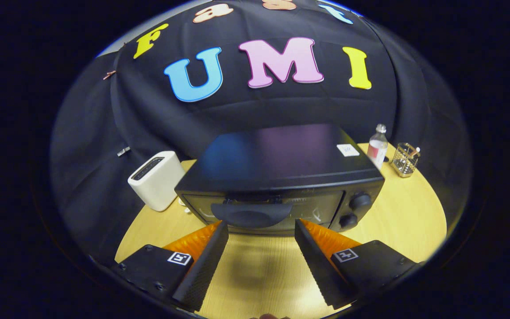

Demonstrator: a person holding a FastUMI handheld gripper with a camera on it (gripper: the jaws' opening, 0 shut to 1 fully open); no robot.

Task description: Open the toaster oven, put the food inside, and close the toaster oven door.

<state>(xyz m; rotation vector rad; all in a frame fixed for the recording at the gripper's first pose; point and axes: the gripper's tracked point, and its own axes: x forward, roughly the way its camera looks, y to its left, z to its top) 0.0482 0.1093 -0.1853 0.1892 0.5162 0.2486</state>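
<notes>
**Open claw hovers in front of the shut toaster oven**

The claw (261, 228) hangs above the pale wooden counter (405, 217) with its two fingers spread wide and nothing between them but bare wood. Both fingertips point at the front of the black toaster oven (281, 177), which sits just ahead of them in the middle of the counter. The tips sit close to the lower edge of the oven's front; whether they touch it cannot be told.

The oven door (264, 208) is closed. Its glass is dark, and a broad, curved black handle (251, 213) sits across the door's upper middle, between the lines of the two fingers. Two round black knobs (354, 210) stand one above the other on the panel to the right of the glass. Faint markings beside the knobs and along the top of the front are too small to read. On the oven's flat top, near its back right corner, lies a small white sticker (348, 150) with writing that cannot be made out.

To the left of the oven, just beside it, stands a white slot toaster (156, 179). Behind the oven's right side stands a clear plastic bottle (377, 148) with a pale cap and a reddish label, its text unreadable. Near the bottle, further right, is a small wire-mesh holder (405, 159) with something in it.

Each finger's mount carries a small square black-and-white marker (179, 258).
</notes>
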